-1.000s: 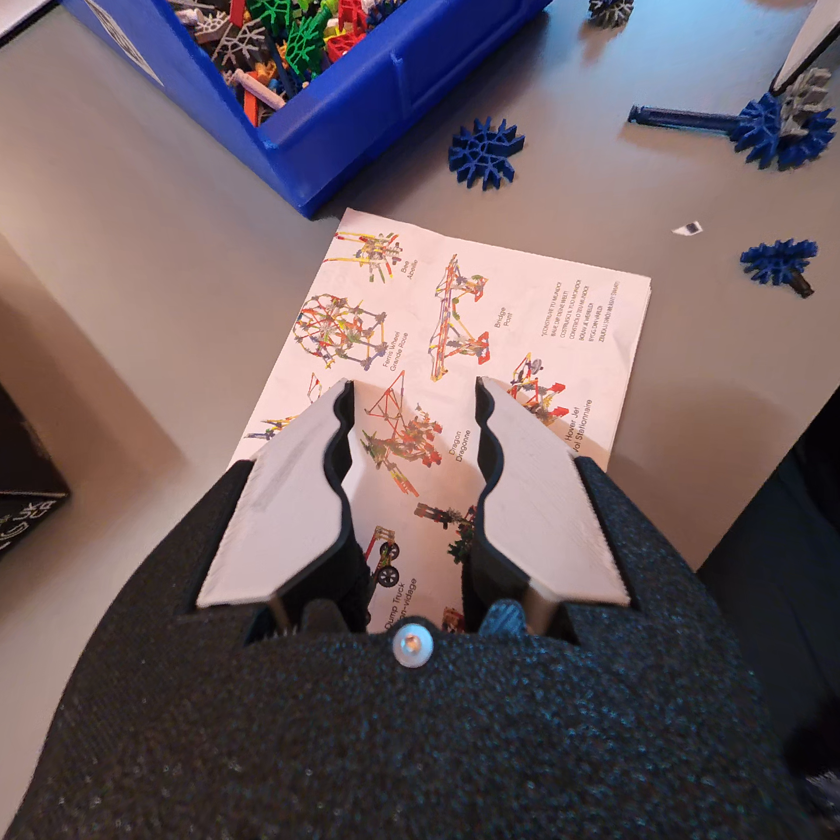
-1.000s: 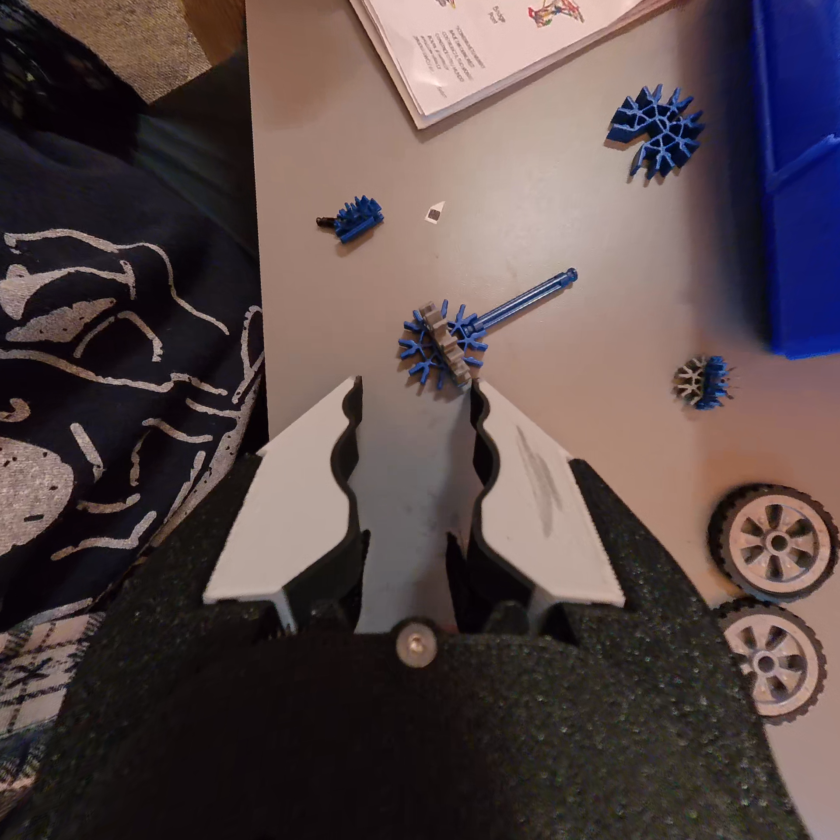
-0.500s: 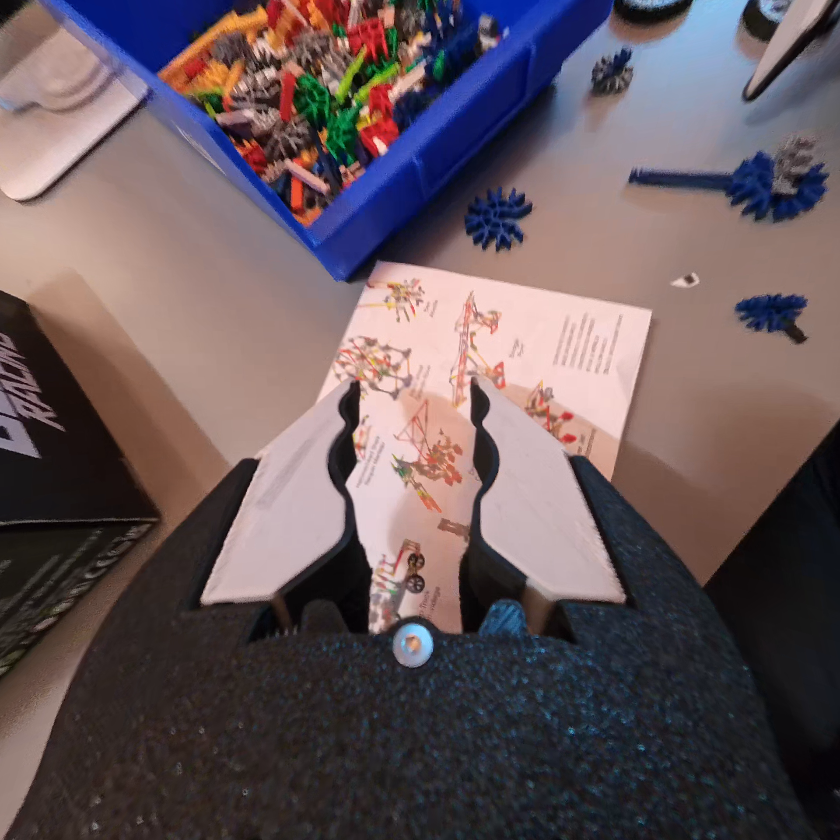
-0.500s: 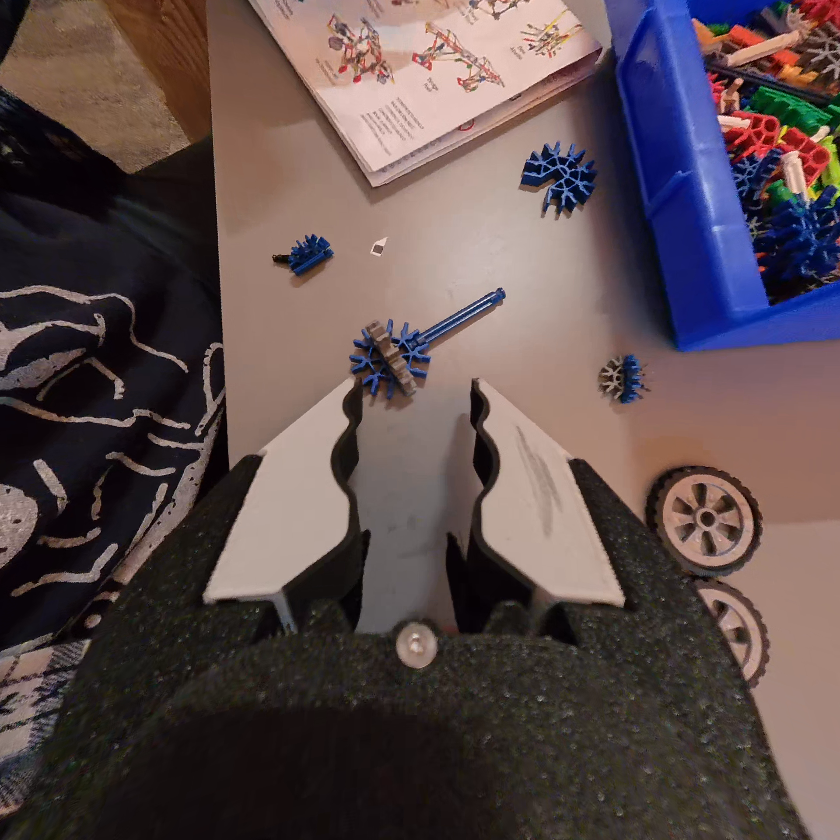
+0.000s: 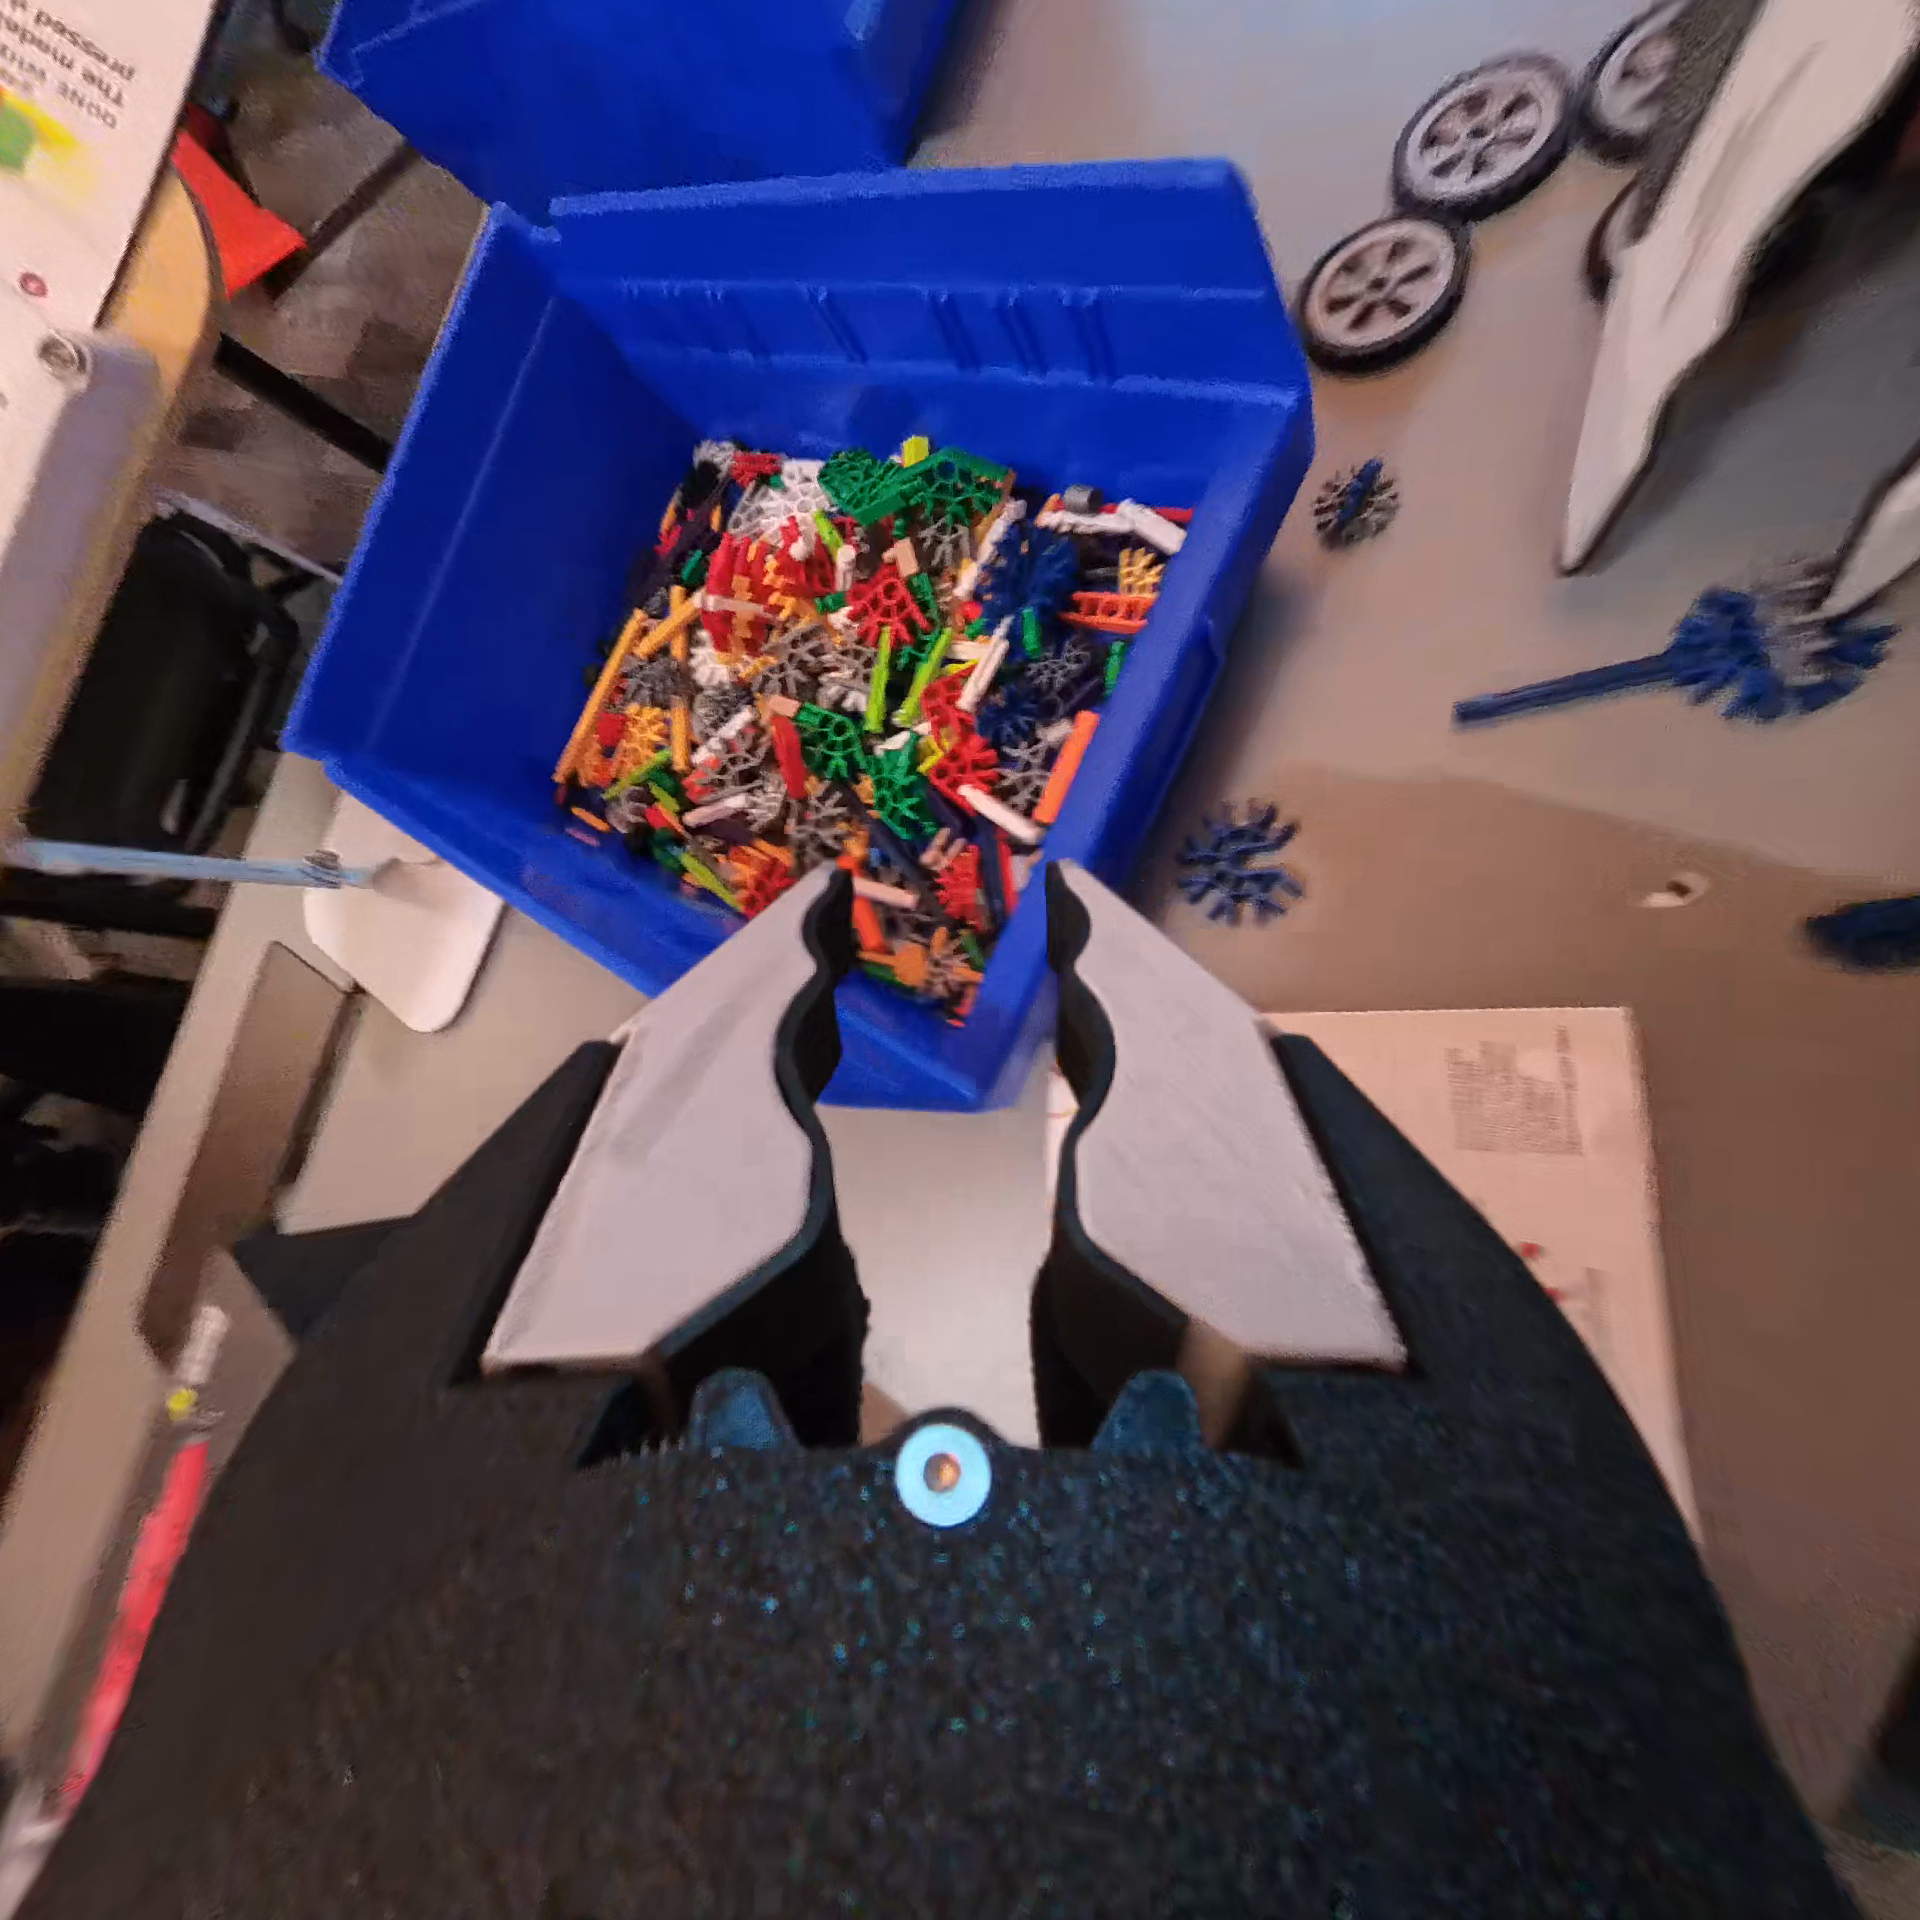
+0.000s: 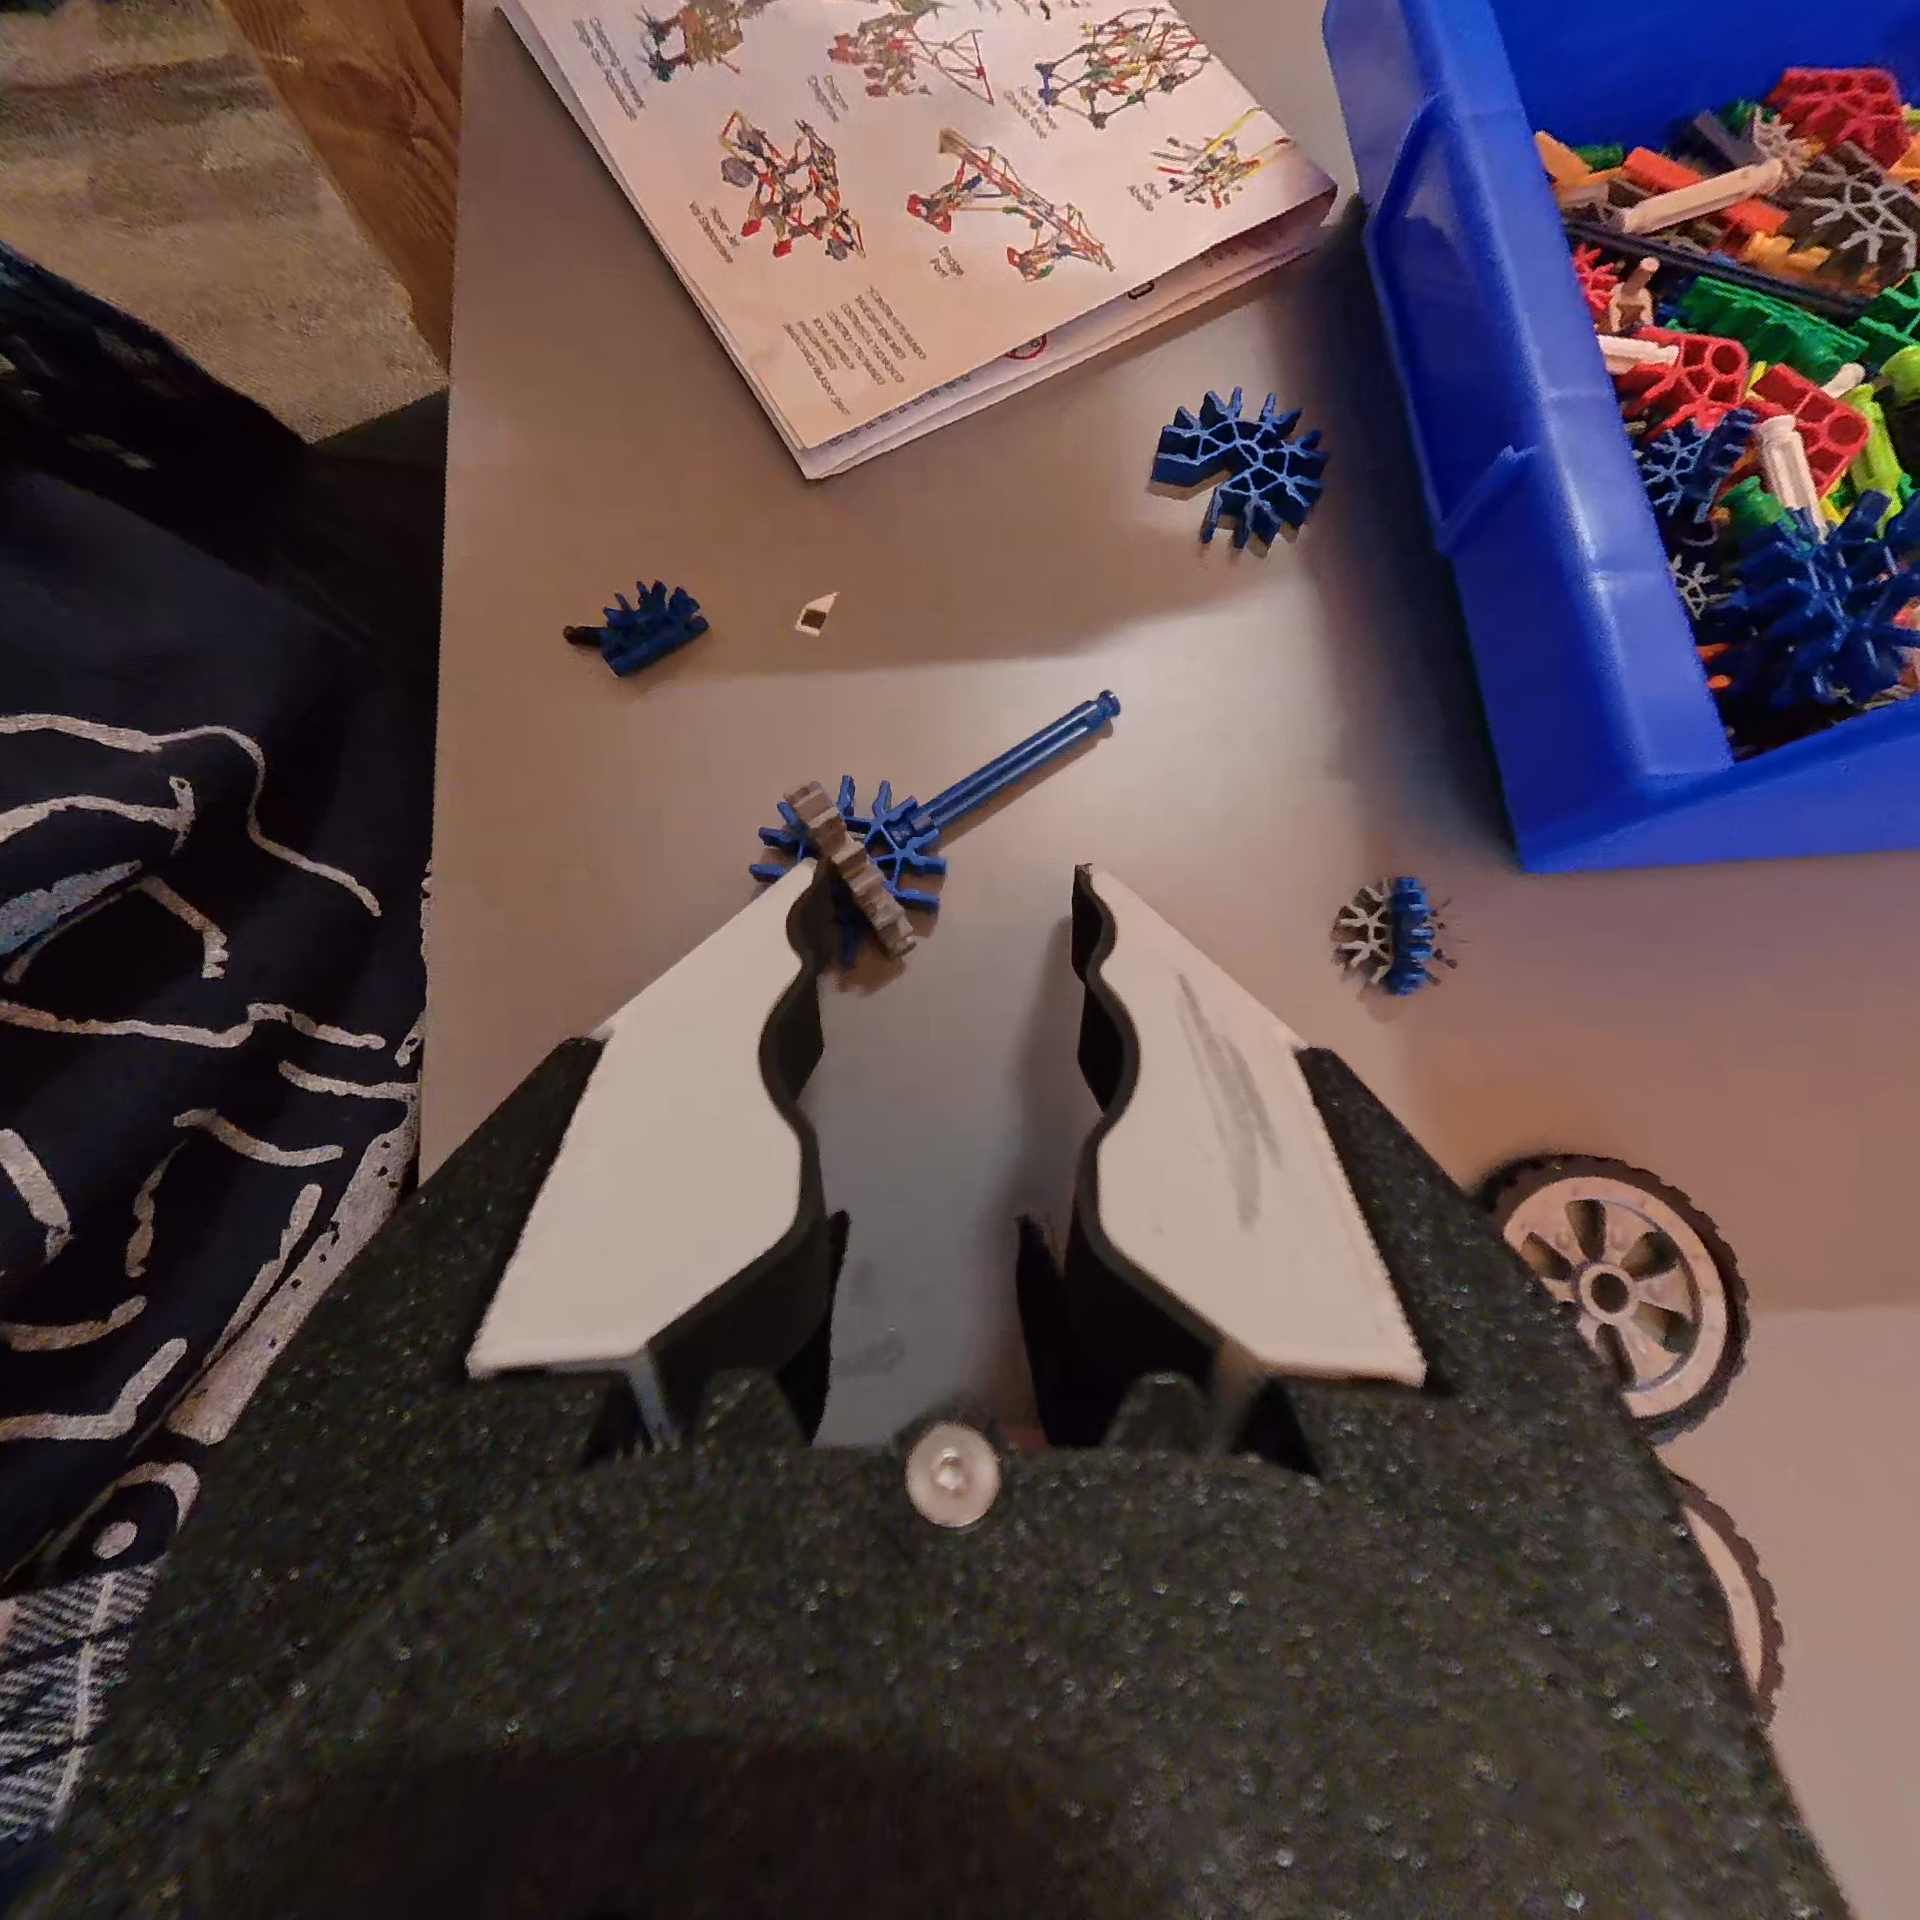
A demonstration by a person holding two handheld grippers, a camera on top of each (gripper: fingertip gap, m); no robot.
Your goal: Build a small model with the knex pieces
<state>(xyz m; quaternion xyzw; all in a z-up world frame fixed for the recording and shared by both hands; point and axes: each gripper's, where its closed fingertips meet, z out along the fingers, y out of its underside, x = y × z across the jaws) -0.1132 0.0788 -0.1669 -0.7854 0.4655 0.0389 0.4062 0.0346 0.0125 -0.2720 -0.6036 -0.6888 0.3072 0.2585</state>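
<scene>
My left gripper (image 5: 940,894), fingers released and empty, is now lifting from the booklet (image 5: 1507,1122) toward the blue bin (image 5: 447,582); my right gripper (image 6: 940,883), also released, is nearing the blue rod piece (image 6: 883,842).

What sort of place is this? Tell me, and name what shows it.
Probably a hobby or work table for toy building: a grey tabletop with a blue plastic bin of mixed coloured construction pieces, a printed instruction booklet and loose grey-hubbed toy wheels.
</scene>
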